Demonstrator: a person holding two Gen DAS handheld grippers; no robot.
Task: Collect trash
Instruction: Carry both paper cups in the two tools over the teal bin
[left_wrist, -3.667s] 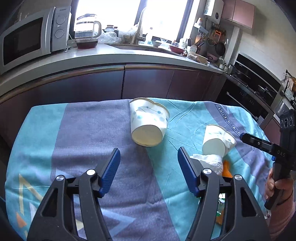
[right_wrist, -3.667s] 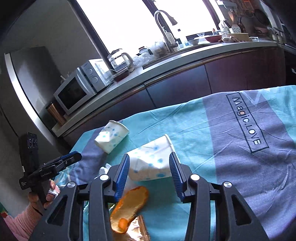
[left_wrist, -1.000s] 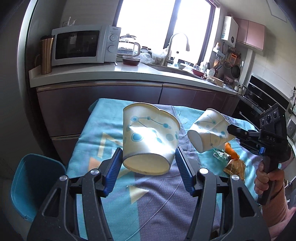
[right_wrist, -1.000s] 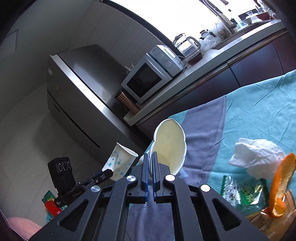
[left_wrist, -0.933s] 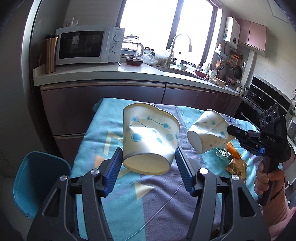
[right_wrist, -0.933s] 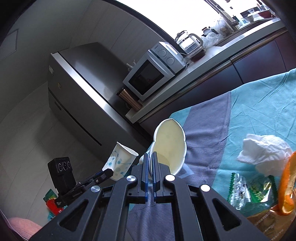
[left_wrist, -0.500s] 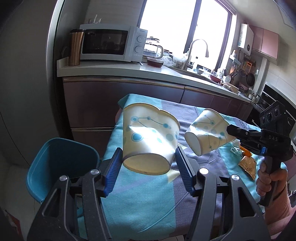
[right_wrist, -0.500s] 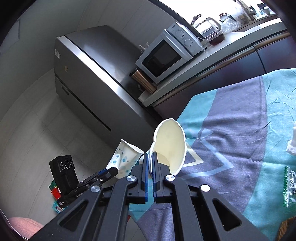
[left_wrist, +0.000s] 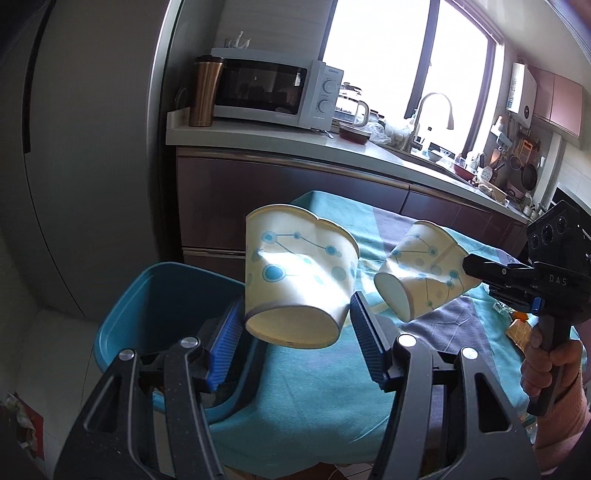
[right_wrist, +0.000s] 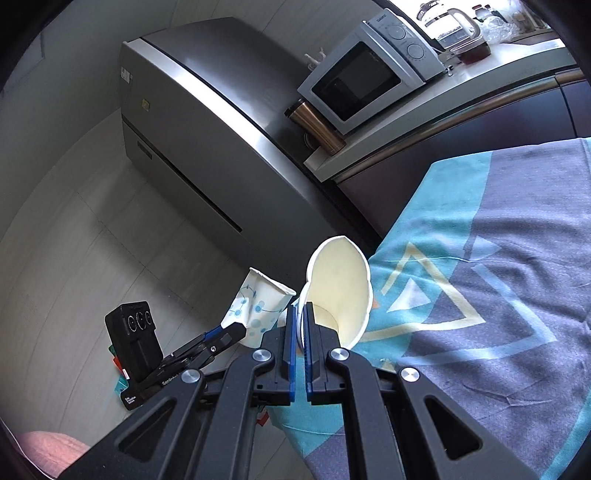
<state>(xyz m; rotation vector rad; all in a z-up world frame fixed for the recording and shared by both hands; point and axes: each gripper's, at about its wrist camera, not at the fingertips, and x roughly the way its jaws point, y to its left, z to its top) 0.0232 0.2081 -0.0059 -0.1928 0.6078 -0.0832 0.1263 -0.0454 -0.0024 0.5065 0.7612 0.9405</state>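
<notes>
Two paper cups held off the table, left gripper (left_wrist: 297, 345) jaws clamping the sides of one cup (left_wrist: 300, 278) beside a blue bin (left_wrist: 162, 306), right gripper (right_wrist: 300, 352) jaws pinching the other cup (right_wrist: 341, 286) by its wall, above the cloth-covered table (right_wrist: 498, 295).

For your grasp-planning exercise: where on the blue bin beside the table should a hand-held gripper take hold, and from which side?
Grip the blue bin by its rim, coming from above: it stands upright with its mouth open, and its thin top edge suits two fingers, one inside and one outside.
</notes>
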